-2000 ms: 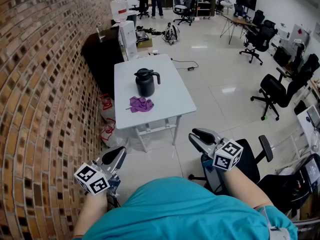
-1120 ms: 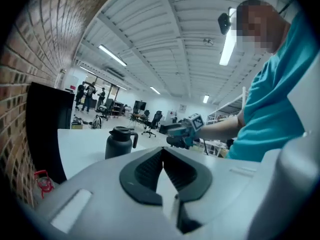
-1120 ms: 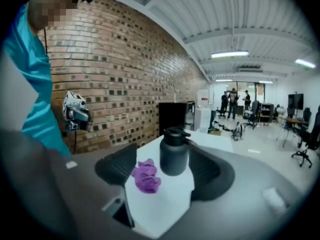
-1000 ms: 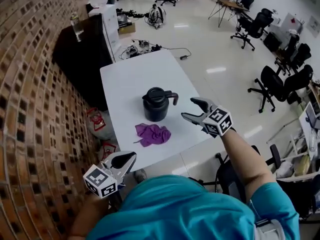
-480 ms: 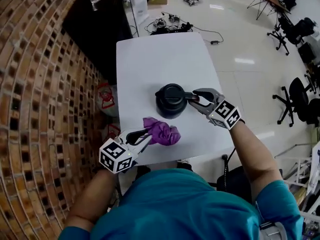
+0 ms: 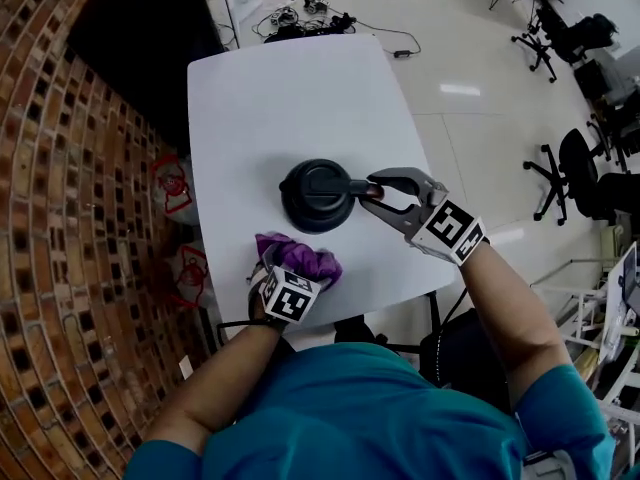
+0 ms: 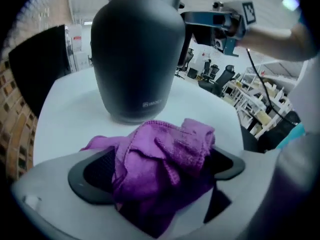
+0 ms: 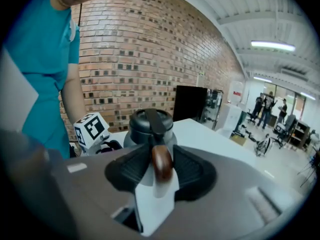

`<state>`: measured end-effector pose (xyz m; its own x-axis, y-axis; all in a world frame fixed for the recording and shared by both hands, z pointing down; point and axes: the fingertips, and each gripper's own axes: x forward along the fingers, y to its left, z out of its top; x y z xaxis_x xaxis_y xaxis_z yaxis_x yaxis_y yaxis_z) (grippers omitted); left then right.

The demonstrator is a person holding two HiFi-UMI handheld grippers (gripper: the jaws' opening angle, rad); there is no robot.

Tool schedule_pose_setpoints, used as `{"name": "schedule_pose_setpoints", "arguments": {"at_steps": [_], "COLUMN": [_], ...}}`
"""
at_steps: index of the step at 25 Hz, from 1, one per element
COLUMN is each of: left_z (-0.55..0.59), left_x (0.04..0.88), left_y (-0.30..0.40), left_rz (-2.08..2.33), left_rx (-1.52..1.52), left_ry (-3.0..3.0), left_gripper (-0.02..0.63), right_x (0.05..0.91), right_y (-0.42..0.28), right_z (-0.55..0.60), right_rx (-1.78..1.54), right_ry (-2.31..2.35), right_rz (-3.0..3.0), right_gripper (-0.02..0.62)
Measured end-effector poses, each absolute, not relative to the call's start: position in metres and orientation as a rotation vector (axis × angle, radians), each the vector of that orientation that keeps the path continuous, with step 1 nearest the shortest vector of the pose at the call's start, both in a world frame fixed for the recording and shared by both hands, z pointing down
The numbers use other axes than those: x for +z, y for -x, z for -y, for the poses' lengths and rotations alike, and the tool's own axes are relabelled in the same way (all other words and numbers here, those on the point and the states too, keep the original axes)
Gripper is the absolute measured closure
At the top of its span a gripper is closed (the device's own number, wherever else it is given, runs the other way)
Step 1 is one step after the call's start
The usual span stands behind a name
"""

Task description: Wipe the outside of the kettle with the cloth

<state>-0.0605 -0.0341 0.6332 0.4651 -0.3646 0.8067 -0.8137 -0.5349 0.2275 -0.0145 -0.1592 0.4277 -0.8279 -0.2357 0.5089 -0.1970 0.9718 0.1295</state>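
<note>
A black kettle (image 6: 316, 194) stands upright on the white table (image 6: 290, 88), handle toward the right. My right gripper (image 6: 375, 193) is shut on that handle (image 8: 161, 163); its jaws have just been closing and the pads sit against the handle's sides. A crumpled purple cloth (image 6: 300, 258) lies on the table just in front of the kettle (image 7: 137, 59). My left gripper (image 6: 275, 268) is down over the cloth (image 7: 160, 154), its jaws just opened wide. The cloth bunches between the two pads without being squeezed.
A brick wall (image 6: 60, 218) runs along the left, with a black cabinet (image 6: 130, 28) at the table's far left corner. Red bags (image 6: 175, 183) lie on the floor beside the table. Office chairs (image 6: 590, 178) stand to the right. The table's near edge (image 6: 350, 313) is right behind the cloth.
My left gripper has dropped from beside the table onto the cloth and spread its jaws. My right gripper has reached the kettle's handle and closed on it.
</note>
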Motion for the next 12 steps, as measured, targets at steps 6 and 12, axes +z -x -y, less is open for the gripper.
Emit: {"name": "schedule_pose_setpoints", "arguments": {"at_steps": [6,12], "left_z": [0.040,0.048], "left_x": [0.613,0.484], "left_y": [0.062,0.056], "left_rz": [0.884,0.832], "left_rx": [0.847,0.145], "left_ry": [-2.218,-2.161], "left_gripper": [0.437,0.448], "right_x": [0.426,0.423], "right_y": [0.017,0.019], "right_z": [0.160,0.161], "right_rx": [-0.098,-0.107], "right_ry": [-0.312,-0.303], "right_rz": [2.585,2.615], "right_gripper": [0.451,0.449]}}
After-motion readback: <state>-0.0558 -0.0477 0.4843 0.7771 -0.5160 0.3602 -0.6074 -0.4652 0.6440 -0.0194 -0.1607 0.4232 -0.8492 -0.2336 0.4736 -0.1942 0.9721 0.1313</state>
